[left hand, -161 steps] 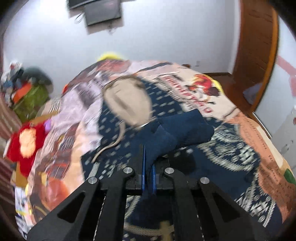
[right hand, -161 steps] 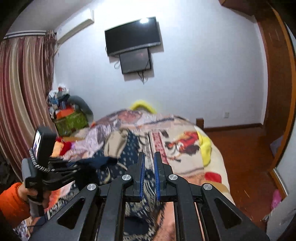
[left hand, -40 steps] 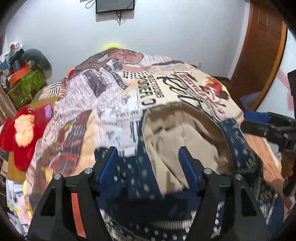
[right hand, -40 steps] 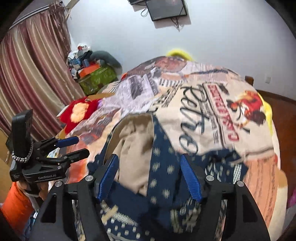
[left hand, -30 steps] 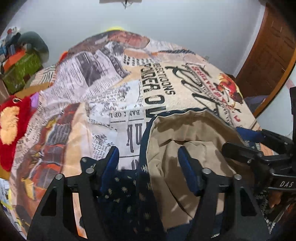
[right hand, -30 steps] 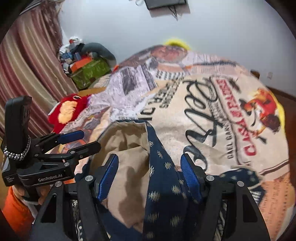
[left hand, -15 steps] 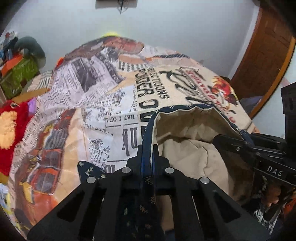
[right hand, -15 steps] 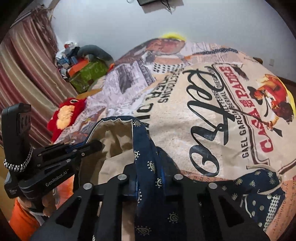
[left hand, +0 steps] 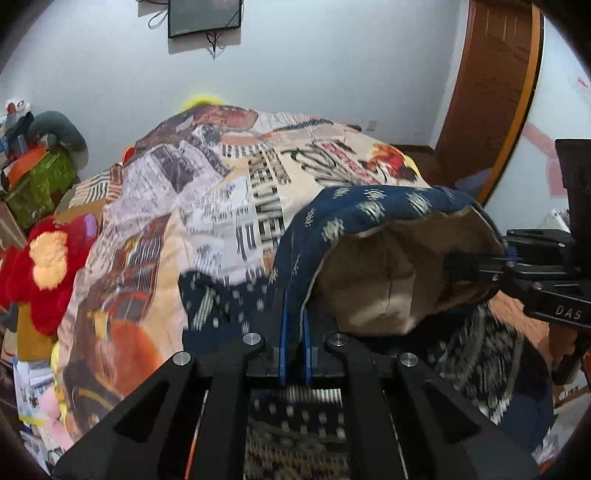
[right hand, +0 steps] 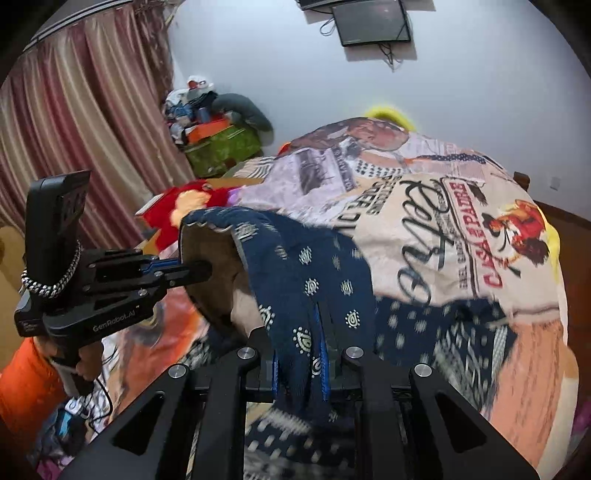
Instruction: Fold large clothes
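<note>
We've got both tongs clamped on the same garment (left hand: pixel 369 210), a navy hooded thing with pale little motifs and a tan lining, held up over the bed (left hand: pixel 155 229) in the middle of both views. The left tongs (left hand: pixel 293 339) pinch the navy edge between their blue pads at bottom centre of the left view, and the right tongs (right hand: pixel 299 354) grip a hanging strip of the same fabric at bottom centre of the right view. The rest of the garment lies on the bed below.

Readable writing: the left tongs' body, seen at the left of the right view, says "GenRobot.AI", and the right tongs' body at the right edge of the left view shows "DAS". The bedspread (right hand: pixel 443 236) is printed like newspaper and posters; we can make out "Retro" in big script and red lettering beside a cowboy figure, the rest too warped to read.

A TV (right hand: pixel 371 22) hangs on the wall at top, striped curtains (right hand: pixel 81 122) fill the upper left, and a red plush toy (left hand: pixel 40 266) sits beside the bed.
</note>
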`<state>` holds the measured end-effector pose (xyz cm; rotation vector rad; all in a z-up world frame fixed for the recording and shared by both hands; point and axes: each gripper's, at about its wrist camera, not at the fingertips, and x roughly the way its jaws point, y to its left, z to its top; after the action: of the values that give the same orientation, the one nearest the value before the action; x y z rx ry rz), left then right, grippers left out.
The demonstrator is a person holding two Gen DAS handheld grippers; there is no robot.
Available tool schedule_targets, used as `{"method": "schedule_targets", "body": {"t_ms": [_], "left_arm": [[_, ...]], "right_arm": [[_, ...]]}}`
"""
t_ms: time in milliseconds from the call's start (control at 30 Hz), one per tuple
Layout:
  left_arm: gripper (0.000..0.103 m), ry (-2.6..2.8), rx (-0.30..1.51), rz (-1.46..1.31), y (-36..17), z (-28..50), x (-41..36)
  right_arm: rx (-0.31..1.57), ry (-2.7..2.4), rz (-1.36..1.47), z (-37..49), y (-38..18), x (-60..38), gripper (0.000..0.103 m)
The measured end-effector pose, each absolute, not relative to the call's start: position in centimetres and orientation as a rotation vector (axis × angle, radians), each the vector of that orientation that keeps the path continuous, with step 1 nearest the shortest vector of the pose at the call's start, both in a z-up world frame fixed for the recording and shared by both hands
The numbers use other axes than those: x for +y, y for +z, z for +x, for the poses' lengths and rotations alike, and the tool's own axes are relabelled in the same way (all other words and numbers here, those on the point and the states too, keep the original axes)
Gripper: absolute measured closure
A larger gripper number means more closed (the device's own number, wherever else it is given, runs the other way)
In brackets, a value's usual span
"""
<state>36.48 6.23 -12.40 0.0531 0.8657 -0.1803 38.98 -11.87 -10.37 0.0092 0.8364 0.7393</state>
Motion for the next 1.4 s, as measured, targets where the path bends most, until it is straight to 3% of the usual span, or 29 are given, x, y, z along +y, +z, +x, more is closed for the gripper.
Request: {"method": "schedule_targets", "body": {"t_ms": [333, 433, 500, 567, 600, 733, 833, 900, 967, 1133, 1400], "left_arm": [[0.095, -0.175, 0.982, 0.089, -17.1, 29.4, 5.7], [0.094, -0.176, 1.028, 0.074, -18.8, 28.2, 5.7], [0.094, -0.182, 1.059, 0.049, -19.7, 27.2, 5.9], [0.094, -0.186, 1.083, 0.045, -20.3, 26.4, 6.1], [0.094, -0.183, 1.097, 0.054, -20.5, 25.9, 6.3], [0.094, -0.138, 1.109, 0.071, -19.8, 24.8, 7.9], [0.087, -0.094, 1.036, 0.082, -17.2, 24.4, 9.0], [0.077, -0.072, 0.967, 0.104, -15.3, 24.5, 9.2], [0.058, -0.062, 0.907, 0.119, -13.9, 25.2, 8.9], [0.042, -0.052, 0.783, 0.099, -11.0, 28.8, 7.5], [0.04, -0.127, 0.899, 0.008, -15.0, 33.8, 5.0]], "right_arm": [[0.993, 0.745, -0.005, 32.7, -14.1, -12.7, 0.089], [1.035, 0.741, -0.01, 31.6, -15.2, -13.1, 0.075], [1.056, 0.745, 0.0, 30.7, -15.7, -13.4, 0.059], [1.06, 0.735, 0.004, 29.7, -15.9, -13.8, 0.036], [1.057, 0.735, 0.001, 29.2, -15.9, -14.0, 0.034], [1.045, 0.755, -0.019, 27.9, -15.1, -14.7, 0.032], [1.01, 0.743, -0.024, 27.8, -13.7, -15.4, 0.031], [0.978, 0.725, -0.02, 28.3, -12.5, -15.8, 0.031], [0.936, 0.706, -0.003, 29.1, -11.1, -16.0, 0.03], [0.867, 0.681, 0.009, 31.2, -8.8, -14.8, 0.024], [0.966, 0.638, -0.019, 34.6, -12.3, -11.6, 0.021]]}}
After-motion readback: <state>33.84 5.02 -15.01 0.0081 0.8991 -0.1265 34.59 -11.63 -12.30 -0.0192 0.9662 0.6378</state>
